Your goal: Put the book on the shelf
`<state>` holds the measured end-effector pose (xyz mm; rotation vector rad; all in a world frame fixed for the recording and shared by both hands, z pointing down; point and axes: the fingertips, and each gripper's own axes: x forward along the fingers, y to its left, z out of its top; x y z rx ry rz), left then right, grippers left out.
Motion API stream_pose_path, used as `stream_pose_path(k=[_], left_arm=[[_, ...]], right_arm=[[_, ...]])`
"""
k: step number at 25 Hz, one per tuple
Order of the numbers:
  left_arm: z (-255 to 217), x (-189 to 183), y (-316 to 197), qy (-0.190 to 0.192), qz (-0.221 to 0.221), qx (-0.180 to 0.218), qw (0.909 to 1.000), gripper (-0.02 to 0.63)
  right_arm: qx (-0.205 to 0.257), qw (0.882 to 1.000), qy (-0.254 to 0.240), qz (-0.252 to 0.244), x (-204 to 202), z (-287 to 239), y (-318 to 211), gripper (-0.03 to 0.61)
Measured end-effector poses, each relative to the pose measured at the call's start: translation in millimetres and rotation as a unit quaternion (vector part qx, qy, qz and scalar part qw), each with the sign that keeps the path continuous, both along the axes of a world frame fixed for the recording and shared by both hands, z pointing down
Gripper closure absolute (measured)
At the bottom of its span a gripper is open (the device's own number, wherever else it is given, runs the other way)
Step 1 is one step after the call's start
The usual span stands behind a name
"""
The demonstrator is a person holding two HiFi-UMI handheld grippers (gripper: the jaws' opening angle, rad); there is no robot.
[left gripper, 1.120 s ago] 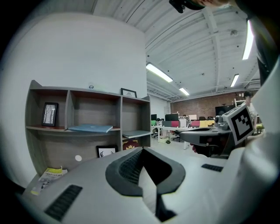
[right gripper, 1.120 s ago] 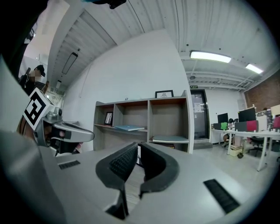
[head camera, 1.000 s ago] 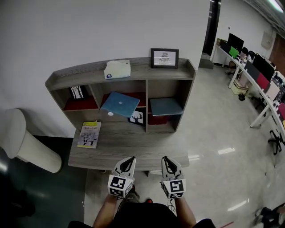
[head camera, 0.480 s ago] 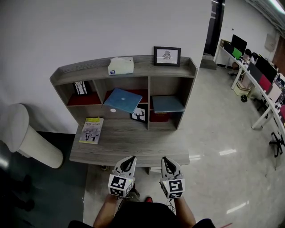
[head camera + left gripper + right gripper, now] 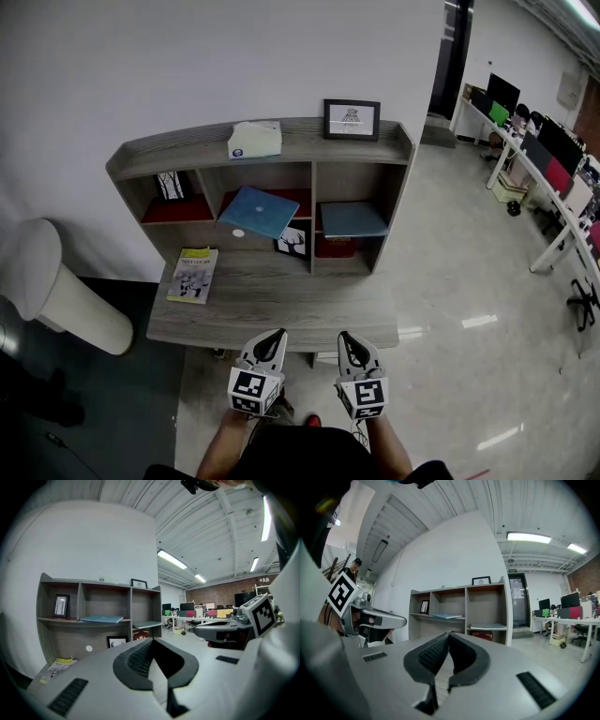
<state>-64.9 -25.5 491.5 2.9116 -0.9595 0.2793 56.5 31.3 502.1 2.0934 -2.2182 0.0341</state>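
book isn't in either gripper right now, it's lying flat, cover up, on the left end of the desk. going closest to farthest: the left gripper and right gripper are held side by side just in front of the desk's near edge, a gap between them, both pointing toward the shelf. each one's own view shows the jaws pressed together at the tips with nothing between them, so both are empty.

next is the grey wood desk, bare in the middle. the book sits well apart from both grippers, off to the left and nearer the shelf than the front edge, just below the left compartment. a big white cylinder is on the floor left of the desk.

then the shelf at the back of the desk against the white wall, three compartments across. the left one has a small framed picture standing upright. the middle one has a blue flat thing, laptop or folder, can't tell, sitting tilted, with a black and white picture below it. the right one has a grey-blue flat thing lying level. on top there's a pale box toward the left and a black framed picture toward the right.

way off to the right is a row of office desks with monitors.
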Motion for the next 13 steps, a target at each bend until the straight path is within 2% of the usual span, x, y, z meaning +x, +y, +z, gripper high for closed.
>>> stream_pose_path(k=[13], left_arm=[[0.8, -4.9, -2.4, -0.001, 0.001, -0.003, 1.0000, 0.611]], right_arm=[[-0.002, 1.000, 0.000, 0.001, -4.9, 0.0, -2.2, 0.549]])
